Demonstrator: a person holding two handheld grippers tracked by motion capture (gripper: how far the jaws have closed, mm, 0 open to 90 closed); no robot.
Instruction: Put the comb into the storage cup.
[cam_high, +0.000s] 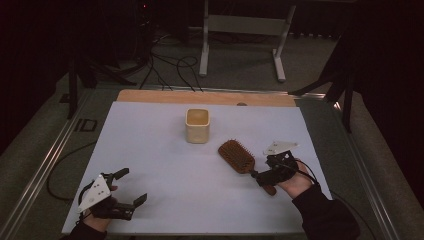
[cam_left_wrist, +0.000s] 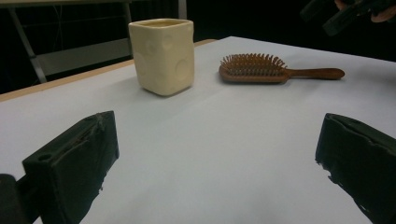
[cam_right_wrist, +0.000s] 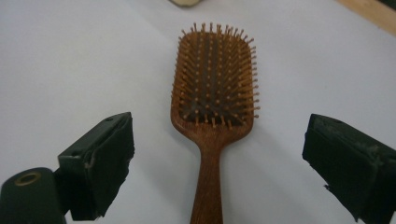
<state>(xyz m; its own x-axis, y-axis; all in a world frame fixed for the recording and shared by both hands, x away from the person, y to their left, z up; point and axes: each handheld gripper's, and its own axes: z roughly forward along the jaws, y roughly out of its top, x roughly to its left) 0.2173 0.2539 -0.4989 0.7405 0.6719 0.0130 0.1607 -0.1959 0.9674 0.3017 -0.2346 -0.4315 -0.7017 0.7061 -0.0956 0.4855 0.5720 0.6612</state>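
1. The left gripper (cam_high: 127, 186) sits at the near left corner of the white sheet (cam_high: 165, 200), held in the person's left hand (cam_high: 97, 212). Its jaws stand wide apart with nothing between them, and in the left gripper view they frame bare sheet.
2. A cream square cup (cam_high: 197, 125) stands upright a little left of the middle of the table, toward the far side. It is well apart from both grippers. In the left gripper view the cup (cam_left_wrist: 162, 55) has round dimples on its walls.
3. A wooden hairbrush (cam_high: 239, 158) lies flat on the sheet to the right of the cup and nearer, bristles up, with its handle pointing to the near right.
4. The right gripper (cam_high: 260, 176) is at the near right, held in the person's right hand (cam_high: 296, 184), over the brush handle. In the right gripper view the jaws are spread wide on either side of the handle, not touching the hairbrush (cam_right_wrist: 214, 88).
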